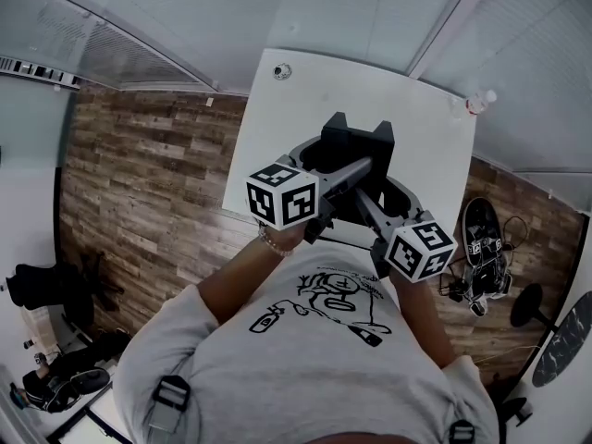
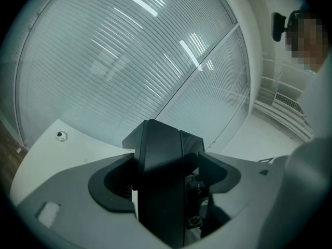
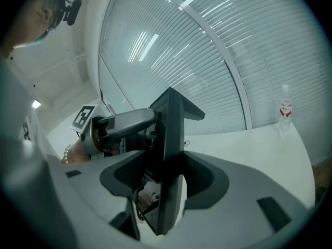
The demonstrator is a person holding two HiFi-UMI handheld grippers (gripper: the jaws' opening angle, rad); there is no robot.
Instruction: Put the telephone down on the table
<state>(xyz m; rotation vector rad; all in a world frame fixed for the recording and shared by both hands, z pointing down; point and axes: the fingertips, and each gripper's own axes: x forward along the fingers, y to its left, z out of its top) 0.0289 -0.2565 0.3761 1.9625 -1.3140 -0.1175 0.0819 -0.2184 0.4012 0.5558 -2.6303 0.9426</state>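
Observation:
The telephone (image 1: 359, 140) is a black angular body held upright over the near half of the white table (image 1: 277, 128). My left gripper (image 1: 335, 160) reaches it from the left, and my right gripper (image 1: 375, 188) from the near right. In the left gripper view the telephone (image 2: 162, 180) fills the gap between the jaws of the left gripper (image 2: 165, 191), which is shut on it. The right gripper view shows the telephone (image 3: 170, 154) edge-on as a thin black slab, clamped by the right gripper (image 3: 166, 191). The left gripper's marker cube (image 3: 84, 116) shows beyond it.
A small round object (image 1: 282, 71) lies near the table's far left corner. A water bottle (image 1: 478, 103) stands at the far right corner. Blinds line the wall behind. On the wooden floor lie cables and gear (image 1: 481, 248) at right and bags (image 1: 46, 285) at left.

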